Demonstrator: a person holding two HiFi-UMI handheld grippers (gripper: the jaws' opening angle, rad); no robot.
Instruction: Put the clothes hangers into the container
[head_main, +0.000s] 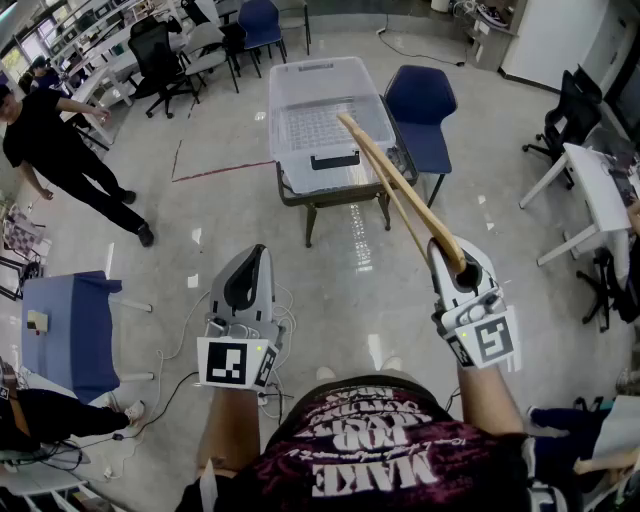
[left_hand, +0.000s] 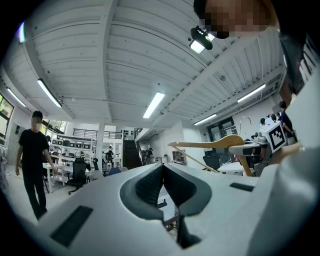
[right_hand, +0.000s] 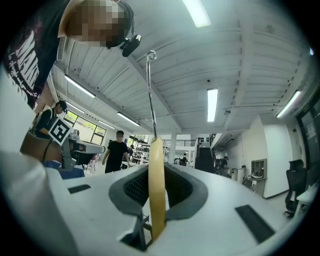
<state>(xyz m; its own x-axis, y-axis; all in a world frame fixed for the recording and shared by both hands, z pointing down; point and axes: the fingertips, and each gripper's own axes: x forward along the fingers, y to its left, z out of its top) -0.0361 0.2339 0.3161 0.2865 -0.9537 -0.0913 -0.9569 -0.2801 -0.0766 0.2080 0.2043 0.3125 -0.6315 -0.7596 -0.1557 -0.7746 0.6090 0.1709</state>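
Ahead of me, the container (head_main: 300, 72) sits on a table (head_main: 335, 197), with a chair (head_main: 420, 105) at its right. From my right gripper (head_main: 452, 262) the hanger (head_main: 400, 190) points toward the container. My left gripper (head_main: 243, 280) is beside it, to the left.

Light tan wooden hanger (head_main: 420, 212), translucent whitish container (head_main: 290, 150), navy blue chair (head_main: 420, 105), black-and-white marker cube (head_main: 237, 362)

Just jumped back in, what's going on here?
A person faces a clear plastic container on a small table. The right gripper is clamped on a wooden clothes hanger, held up and pointed toward the container, not yet in it. The left gripper is shut with nothing in it.
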